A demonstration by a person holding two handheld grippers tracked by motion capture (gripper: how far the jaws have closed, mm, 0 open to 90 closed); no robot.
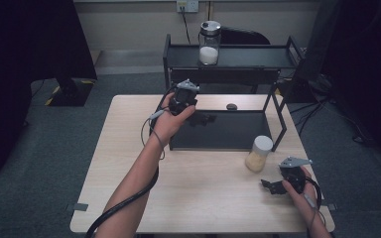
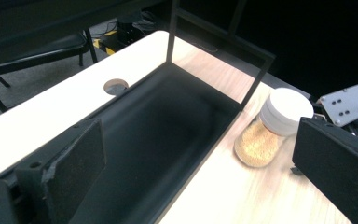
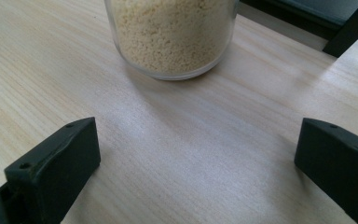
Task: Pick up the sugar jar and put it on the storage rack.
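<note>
The jar (image 1: 258,153) is clear glass with a white lid, filled most of the way with pale yellow grains. It stands upright on the table (image 1: 203,198), right of centre in the high view, just beside the front right corner of the black rack (image 1: 223,131).

The right gripper (image 1: 269,185) sits at the lower right of that view, low over the table, held by a hand whose wrist comes in from the bottom edge. It points left and up-frame toward the jar, near it but apart. In the right gripper view its jaws stand wide apart at the bottom corners, with bare wood between them and the jar's (image 3: 170,35) base at top centre.

The left gripper (image 1: 201,119) is above centre in the high view, at the rack's left end; the forearm runs up from the bottom edge and a black cable trails beneath it. Its jaws are spread too, nothing between them.

The left gripper view looks along the rack's (image 2: 158,140) lower tray and shows the jar (image 2: 270,128) from above at the right, its lid plain, with the right gripper's grey plate just beyond. The right gripper view alone shows the grains singly, as small round beads.

A second jar (image 1: 210,42) with white contents stands on the rack's top shelf, at the upper centre of the high view.
</note>
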